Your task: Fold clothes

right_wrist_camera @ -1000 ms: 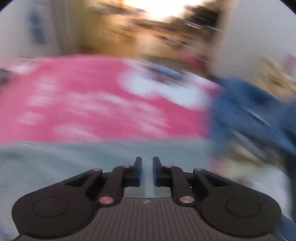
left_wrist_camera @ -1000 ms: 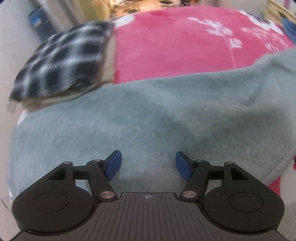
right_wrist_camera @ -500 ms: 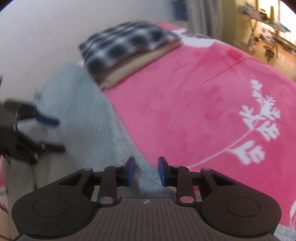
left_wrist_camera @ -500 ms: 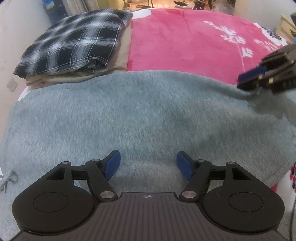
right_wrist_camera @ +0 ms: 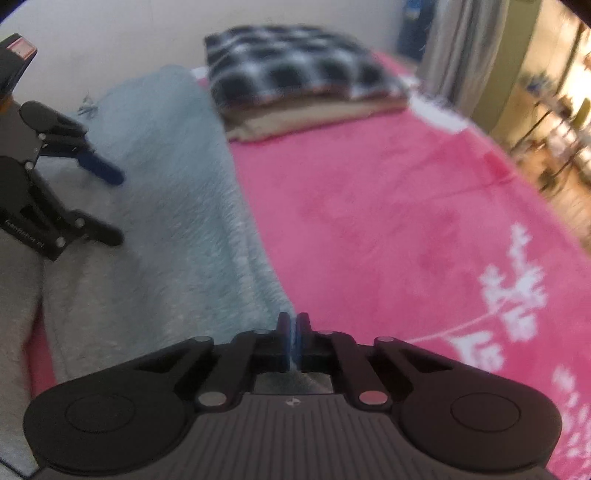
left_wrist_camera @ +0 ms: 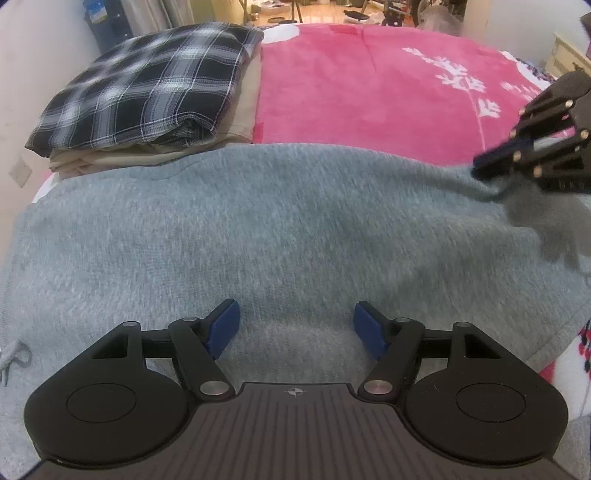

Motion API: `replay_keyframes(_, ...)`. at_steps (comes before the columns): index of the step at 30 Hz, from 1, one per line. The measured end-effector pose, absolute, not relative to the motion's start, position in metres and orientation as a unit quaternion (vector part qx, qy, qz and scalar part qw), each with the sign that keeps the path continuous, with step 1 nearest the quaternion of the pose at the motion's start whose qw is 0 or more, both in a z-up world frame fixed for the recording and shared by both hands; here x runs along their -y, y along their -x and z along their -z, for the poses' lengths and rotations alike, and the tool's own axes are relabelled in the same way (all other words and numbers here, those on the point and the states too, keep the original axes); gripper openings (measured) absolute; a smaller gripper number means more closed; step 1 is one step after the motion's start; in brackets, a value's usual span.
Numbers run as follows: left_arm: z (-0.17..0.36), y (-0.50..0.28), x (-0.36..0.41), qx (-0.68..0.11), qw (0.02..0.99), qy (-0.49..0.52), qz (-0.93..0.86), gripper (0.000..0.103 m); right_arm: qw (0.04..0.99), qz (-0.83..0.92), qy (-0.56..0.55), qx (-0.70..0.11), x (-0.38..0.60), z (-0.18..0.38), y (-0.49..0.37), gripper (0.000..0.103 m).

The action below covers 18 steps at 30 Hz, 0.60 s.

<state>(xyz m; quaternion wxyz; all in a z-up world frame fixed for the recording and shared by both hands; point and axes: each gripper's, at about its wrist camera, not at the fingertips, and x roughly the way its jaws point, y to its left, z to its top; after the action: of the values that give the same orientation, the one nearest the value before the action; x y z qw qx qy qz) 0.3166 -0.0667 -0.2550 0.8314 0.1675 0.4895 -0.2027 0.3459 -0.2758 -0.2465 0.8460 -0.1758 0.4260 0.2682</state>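
The right gripper (right_wrist_camera: 293, 334) pinches the fuzzy grey garment's (left_wrist_camera: 258, 221) edge; the left gripper (left_wrist_camera: 293, 328) hangs spread above it, beside folded plaid (left_wrist_camera: 147, 85).

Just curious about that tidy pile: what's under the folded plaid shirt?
Under the plaid shirt lies a folded beige garment, only its edges showing. Anything beneath that is covered.

You have a pale plain wall (left_wrist_camera: 22, 55) on one side, grey curtains (right_wrist_camera: 448, 48) beyond, and a warmly lit wooden floor (left_wrist_camera: 321, 13) behind.
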Motion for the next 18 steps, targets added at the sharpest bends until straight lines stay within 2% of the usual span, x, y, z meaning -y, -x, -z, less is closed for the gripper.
replay_keyframes(6,0.257,-0.315,0.067,-0.484,0.835,-0.17,0.2,0.07,0.9,-0.137,0.181,-0.372,0.287,0.254,-0.348,0.0)
replay_keyframes(8,0.256,-0.316,0.067,-0.484,0.834,-0.172,0.2,0.07,0.905,-0.104,0.141,-0.387,0.303,0.256,-0.353,0.0)
replay_keyframes(11,0.255,-0.317,0.066,-0.483,0.835,-0.171,0.202,0.07,0.909,-0.147,0.064,-0.385,0.326,0.233,-0.339,0.001)
replay_keyframes(14,0.256,-0.315,0.066,-0.477,0.837,-0.173,0.203,0.07,0.889,-0.233,0.071,-0.389,0.323,0.216,-0.316,0.001)
replay_keyframes(18,0.251,-0.311,0.068,-0.467,0.844,-0.18,0.192,0.07,0.865,-0.238,0.113,-0.427,0.309,0.239,-0.312,0.001)
